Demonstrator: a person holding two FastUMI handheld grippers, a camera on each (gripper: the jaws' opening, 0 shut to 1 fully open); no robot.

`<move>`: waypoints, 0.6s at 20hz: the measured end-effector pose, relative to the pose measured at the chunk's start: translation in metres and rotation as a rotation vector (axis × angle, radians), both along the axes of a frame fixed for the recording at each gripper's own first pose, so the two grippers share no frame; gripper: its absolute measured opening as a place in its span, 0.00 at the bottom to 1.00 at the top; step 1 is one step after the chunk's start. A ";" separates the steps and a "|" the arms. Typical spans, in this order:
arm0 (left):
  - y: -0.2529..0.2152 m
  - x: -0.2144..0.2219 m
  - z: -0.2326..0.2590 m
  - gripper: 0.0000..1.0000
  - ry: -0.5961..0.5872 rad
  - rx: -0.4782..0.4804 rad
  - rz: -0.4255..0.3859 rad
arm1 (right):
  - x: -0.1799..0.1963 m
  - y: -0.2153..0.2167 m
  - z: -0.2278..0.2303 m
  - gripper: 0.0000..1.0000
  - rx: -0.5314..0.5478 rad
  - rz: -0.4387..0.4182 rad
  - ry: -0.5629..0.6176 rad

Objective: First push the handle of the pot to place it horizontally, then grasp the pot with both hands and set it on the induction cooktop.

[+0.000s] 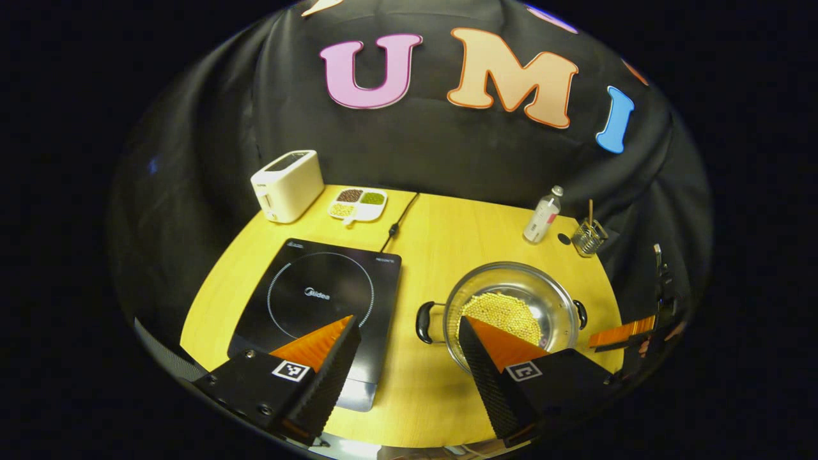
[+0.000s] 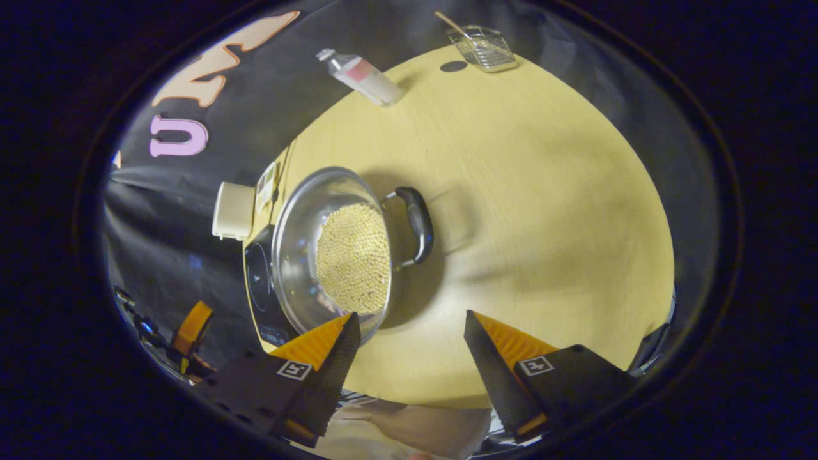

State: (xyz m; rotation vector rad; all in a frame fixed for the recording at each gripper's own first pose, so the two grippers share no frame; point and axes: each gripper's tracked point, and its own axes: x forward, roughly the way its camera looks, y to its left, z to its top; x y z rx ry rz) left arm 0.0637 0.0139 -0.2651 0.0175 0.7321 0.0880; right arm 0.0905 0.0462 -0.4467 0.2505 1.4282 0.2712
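A steel pot (image 1: 511,278) holding yellow beans stands on the yellow table, right of the black induction cooktop (image 1: 319,294). Its two black handles point left (image 1: 425,322) and right (image 1: 580,314) in the left gripper view. My left gripper (image 1: 409,329) is open above the table's front edge, its right finger overlapping the pot's near rim and its left finger over the cooktop. The right gripper (image 1: 623,333) shows at the far right, beside the pot. In the right gripper view the pot (image 2: 300,223) and one handle (image 2: 418,223) lie ahead of my open right gripper (image 2: 412,322), which holds nothing.
At the back stand a white toaster (image 1: 287,185), a divided dish of beans (image 1: 358,203), a plastic bottle (image 1: 543,217) and a wire holder (image 1: 588,236). The cooktop's cable (image 1: 396,223) runs to the back edge. Bare tabletop (image 2: 543,211) lies beyond the pot's handle.
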 end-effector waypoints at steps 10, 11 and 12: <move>-0.017 0.017 -0.046 0.96 0.233 -0.090 -0.096 | 0.050 0.005 -0.008 0.93 0.024 -0.014 -0.034; -0.019 0.020 -0.052 0.96 0.254 -0.102 -0.100 | 0.051 0.006 -0.013 0.93 0.028 -0.005 -0.021; -0.019 0.022 -0.058 0.95 0.277 -0.112 -0.099 | 0.052 0.009 -0.016 1.00 0.034 -0.001 -0.007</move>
